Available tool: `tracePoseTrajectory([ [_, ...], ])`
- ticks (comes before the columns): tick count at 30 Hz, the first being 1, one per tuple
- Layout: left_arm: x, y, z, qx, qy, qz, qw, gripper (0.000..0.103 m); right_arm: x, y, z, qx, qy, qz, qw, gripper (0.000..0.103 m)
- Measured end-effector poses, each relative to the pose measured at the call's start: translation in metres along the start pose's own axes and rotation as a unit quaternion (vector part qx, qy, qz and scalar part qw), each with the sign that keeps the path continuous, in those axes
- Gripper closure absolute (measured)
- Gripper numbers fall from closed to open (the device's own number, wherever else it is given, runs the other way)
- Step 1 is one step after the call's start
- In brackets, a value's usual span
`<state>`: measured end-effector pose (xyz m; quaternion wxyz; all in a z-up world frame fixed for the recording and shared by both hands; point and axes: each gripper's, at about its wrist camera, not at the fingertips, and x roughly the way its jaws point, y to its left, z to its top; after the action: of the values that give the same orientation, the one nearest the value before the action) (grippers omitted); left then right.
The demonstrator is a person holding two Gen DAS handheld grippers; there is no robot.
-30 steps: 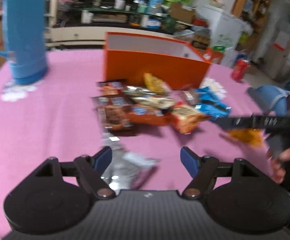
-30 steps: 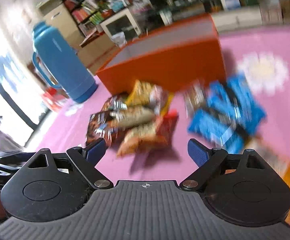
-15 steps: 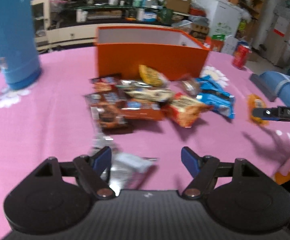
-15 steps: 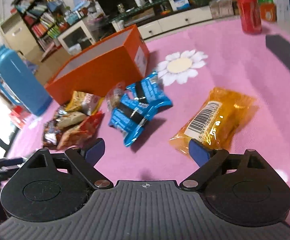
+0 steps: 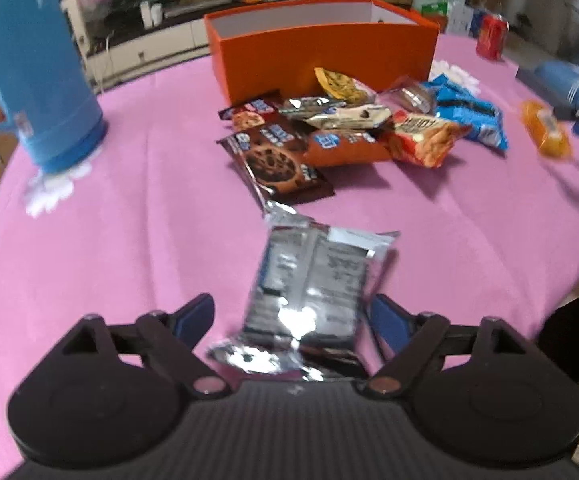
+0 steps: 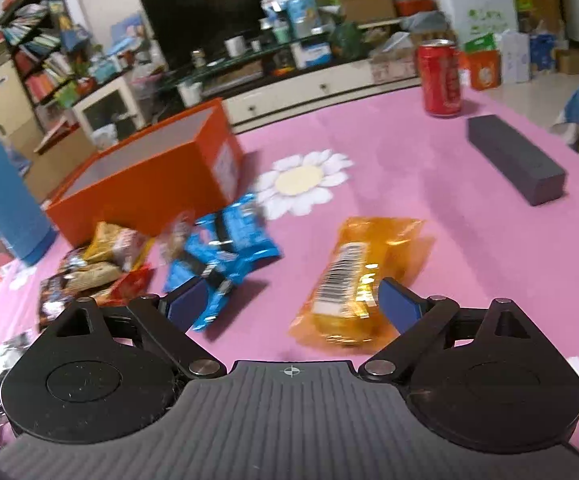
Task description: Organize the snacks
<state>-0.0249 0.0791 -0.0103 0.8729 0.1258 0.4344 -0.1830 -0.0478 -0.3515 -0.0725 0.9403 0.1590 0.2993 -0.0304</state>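
A silver foil snack packet [image 5: 313,288] lies on the pink tablecloth [image 5: 129,220] between the fingers of my left gripper [image 5: 289,318]. Its jaws are opening, and the left pad stands clear of the packet. Beyond it a pile of snack packets [image 5: 329,136] lies in front of the open orange box [image 5: 321,52]. My right gripper [image 6: 291,304] is open over the near end of an orange packet [image 6: 361,280], which lies flat with its barcode up. Blue packets [image 6: 225,248] lie to its left, by the orange box [image 6: 149,184].
A blue thermos [image 5: 29,68] stands at the far left of the table. A red can [image 6: 441,80] and a dark grey block [image 6: 515,160] are at the far right. Shelves, a television and cabinets fill the room behind.
My left gripper tipped down and its jaws widened around the silver packet. My right gripper swung right, away from the pile, and came close over the orange packet.
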Motion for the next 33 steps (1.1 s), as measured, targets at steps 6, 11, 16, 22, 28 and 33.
tracePoseTrajectory([
  [6, 0.027, 0.002, 0.02, 0.052, 0.023, -0.047, 0.9973, 0.016, 0.01, -0.014, 0.0, 0.02, 0.015, -0.015, 1.0, 0.021],
  [11, 0.044, 0.002, 0.023, 0.023, 0.033, -0.028, 0.9988, 0.018, 0.006, -0.028, 0.004, 0.055, 0.0, -0.017, 0.998, 0.02],
  [16, 0.06, 0.002, 0.036, -0.093, 0.03, 0.005, 0.9952, 0.027, 0.009, -0.036, 0.007, 0.075, -0.003, -0.036, 0.997, 0.02],
  [22, 0.042, -0.012, 0.03, -0.116, 0.0, 0.022, 0.993, 0.016, 0.014, -0.031, 0.006, 0.053, 0.012, -0.043, 0.998, 0.019],
  [28, 0.028, -0.016, 0.022, -0.054, -0.013, 0.021, 0.9982, 0.015, 0.03, -0.006, 0.003, -0.025, 0.024, -0.078, 0.996, 0.019],
  [33, 0.042, -0.016, 0.016, -0.067, 0.002, 0.016, 0.9976, 0.015, 0.061, 0.001, 0.014, -0.017, 0.036, -0.088, 0.995, 0.02],
])
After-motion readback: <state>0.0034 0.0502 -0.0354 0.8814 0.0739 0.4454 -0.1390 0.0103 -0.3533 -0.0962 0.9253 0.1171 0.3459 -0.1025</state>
